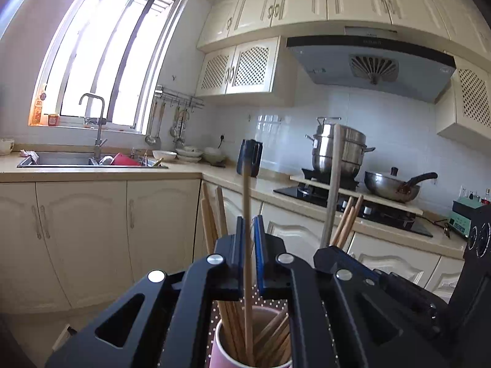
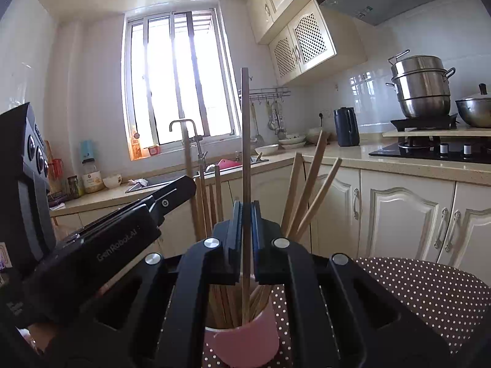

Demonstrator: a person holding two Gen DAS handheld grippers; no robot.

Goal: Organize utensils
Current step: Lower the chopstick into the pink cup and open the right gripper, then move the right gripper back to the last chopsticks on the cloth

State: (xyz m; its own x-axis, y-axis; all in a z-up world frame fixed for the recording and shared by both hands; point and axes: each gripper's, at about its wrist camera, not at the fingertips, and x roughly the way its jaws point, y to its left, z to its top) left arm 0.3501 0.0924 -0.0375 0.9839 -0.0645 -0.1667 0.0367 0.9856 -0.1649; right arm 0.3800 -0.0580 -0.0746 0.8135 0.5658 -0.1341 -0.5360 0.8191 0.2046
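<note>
A pink cup [image 1: 221,346] [image 2: 245,337] holds several wooden chopsticks and stands on a brown polka-dot cloth [image 2: 414,291]. My left gripper [image 1: 249,224] hovers over the cup, jaws barely apart. A pale chopstick [image 1: 245,190] stands upright between them against the left pad, with a sliver of gap on the right. Its lower end is down in the cup. Close beside it, my right gripper [image 2: 245,207] is shut on another chopstick [image 2: 245,122], also upright, its lower end among the others in the cup. Each gripper's black body shows in the other's view.
Cream cabinets run along an L-shaped counter. A sink [image 1: 61,159] with a faucet lies under the window. A dark kettle [image 1: 250,158], a steamer pot [image 1: 337,150] and a wok [image 1: 392,184] are by the stove. A black appliance [image 2: 21,184] stands near the cup.
</note>
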